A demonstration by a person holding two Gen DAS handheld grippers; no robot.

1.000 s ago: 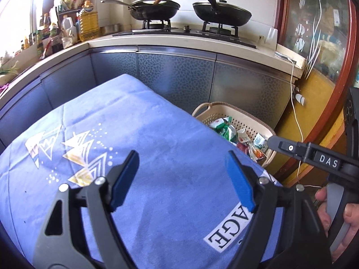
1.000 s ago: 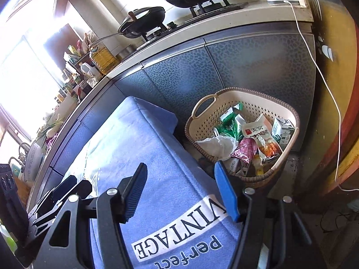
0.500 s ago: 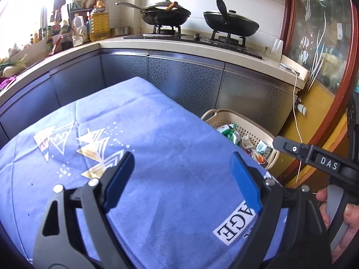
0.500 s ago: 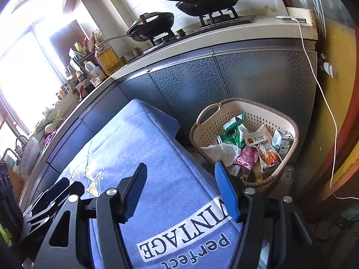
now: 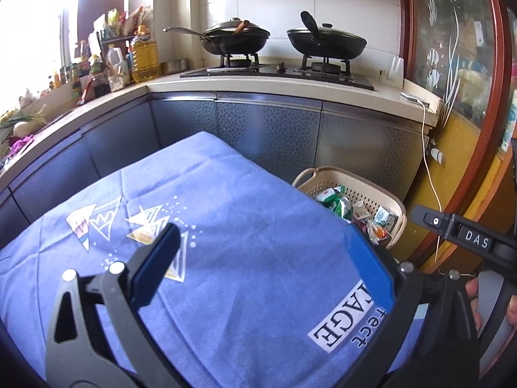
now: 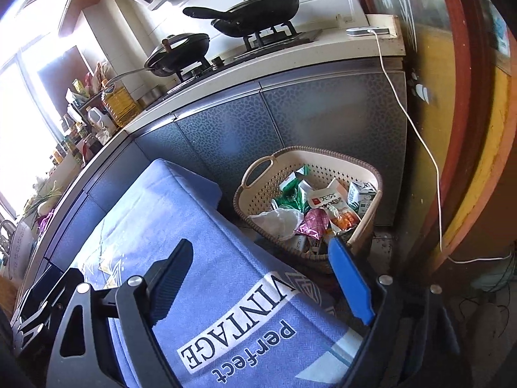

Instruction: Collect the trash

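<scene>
- The table, under a blue cloth [image 5: 245,213], is filling the space right below and in front of both grippers; I am seeing no trash lying on the part of it that shows.
- The basket [image 6: 258,169] is standing on the floor beyond the table's far right corner, ahead and to the right of both grippers, just beside the counter doors [image 6: 323,119]. Its long side is running roughly along the counter, with the handle hole on its left end.
- The trash [image 6: 323,207] is lying inside the basket already: cartons, green wrappers, a white bag, a pink foil piece.
- The right gripper [image 6: 258,284] is nearer to the basket. Its jaws are standing wide apart and are holding nothing; the right finger tip is showing over the basket's near rim in this view.
- The left gripper [image 5: 258,265] is hanging over the cloth, also spread wide and empty, with the basket farther to its right, past the table edge.
- The table corner is lying between the left gripper and the basket; for the right one the way down looks free.
- My judgement: collecting looks finished or close to it.
- A white cable [image 6: 416,129] is hanging from the counter, right of the basket, well apart from both grippers.
- Two pans [image 5: 278,38] are sitting on the stove far ahead.
</scene>
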